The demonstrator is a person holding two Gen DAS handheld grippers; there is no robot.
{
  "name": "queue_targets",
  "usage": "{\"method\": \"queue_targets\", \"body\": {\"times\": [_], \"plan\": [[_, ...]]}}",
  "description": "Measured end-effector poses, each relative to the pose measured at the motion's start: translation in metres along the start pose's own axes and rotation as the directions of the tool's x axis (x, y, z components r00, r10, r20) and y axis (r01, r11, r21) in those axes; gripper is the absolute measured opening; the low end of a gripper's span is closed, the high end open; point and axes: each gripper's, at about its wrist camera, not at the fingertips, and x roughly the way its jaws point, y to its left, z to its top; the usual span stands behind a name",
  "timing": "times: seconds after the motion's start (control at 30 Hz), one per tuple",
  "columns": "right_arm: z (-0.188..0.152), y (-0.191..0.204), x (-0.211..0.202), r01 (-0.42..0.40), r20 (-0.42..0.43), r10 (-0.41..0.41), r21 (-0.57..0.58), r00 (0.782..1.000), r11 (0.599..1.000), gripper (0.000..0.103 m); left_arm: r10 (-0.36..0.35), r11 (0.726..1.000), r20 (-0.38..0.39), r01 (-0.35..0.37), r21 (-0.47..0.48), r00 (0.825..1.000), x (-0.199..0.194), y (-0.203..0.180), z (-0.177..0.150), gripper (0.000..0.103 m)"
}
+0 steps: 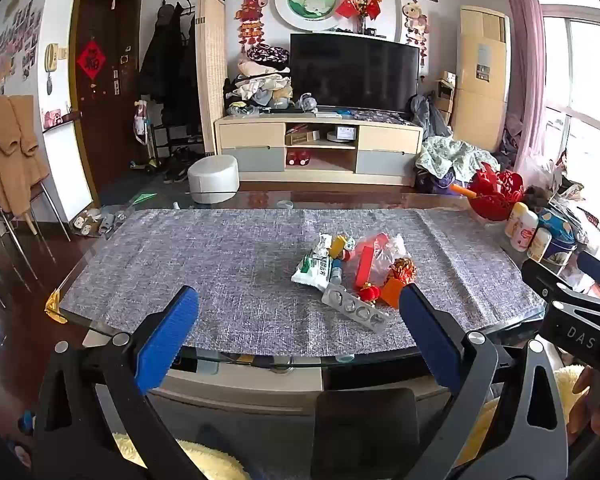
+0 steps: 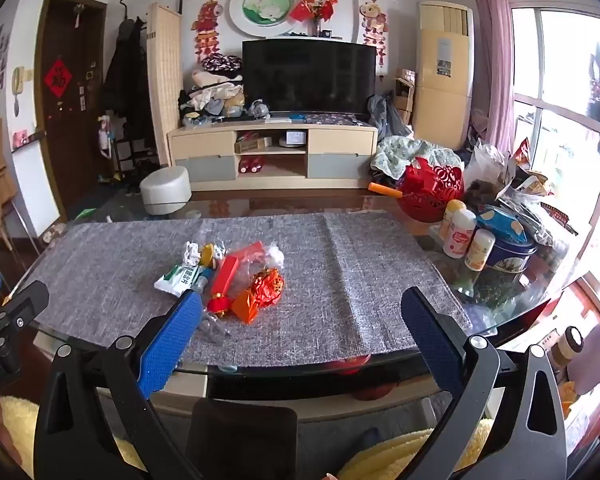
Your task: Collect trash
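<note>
Both tools wide open, empty, short of the trash

Left tool (image 1: 298,320) and right tool (image 2: 302,322) hover at the tabletop's (image 1: 100,322) near edge; trash pile (image 1: 352,268) lies mid-mat (image 1: 220,264). Best start with the nearest blister pack (image 1: 356,308), pinching low.

Left gripper (image 1: 299,320) and right gripper (image 2: 301,322) side by side, both tilted downward, jaws spread wide, nothing between the blue pads.
</note>
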Motion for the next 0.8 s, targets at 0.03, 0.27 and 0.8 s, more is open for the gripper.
{"method": "queue_targets", "body": {"times": [0.03, 0.27, 0.8], "plan": [[-0.0002, -0.0001, 0.0002, 0.001, -0.001, -0.001, 0.001, 1.0, 1.0, 0.1, -0.001, 1.0, 0.001, 0.001, -0.001, 1.0, -0.0001, 0.0, 0.0, 0.095], [-0.002, -0.0024, 0.0033, 0.002, -0.011, -0.002, 0.007, 1.0, 1.0, 0.1, -0.006, 1.0, -0.006, 0.006, -0.003, 1.0, 0.0032, 0.0015, 0.0008, 0.095], [-0.001, -0.0025, 0.0037, 0.001, -0.017, -0.001, 0.016, 1.0, 1.0, 0.1, -0.004, 1.0, 0.005, 0.004, 0.004, 1.0, 0.0015, -0.0033, -0.0036, 0.095]]}}
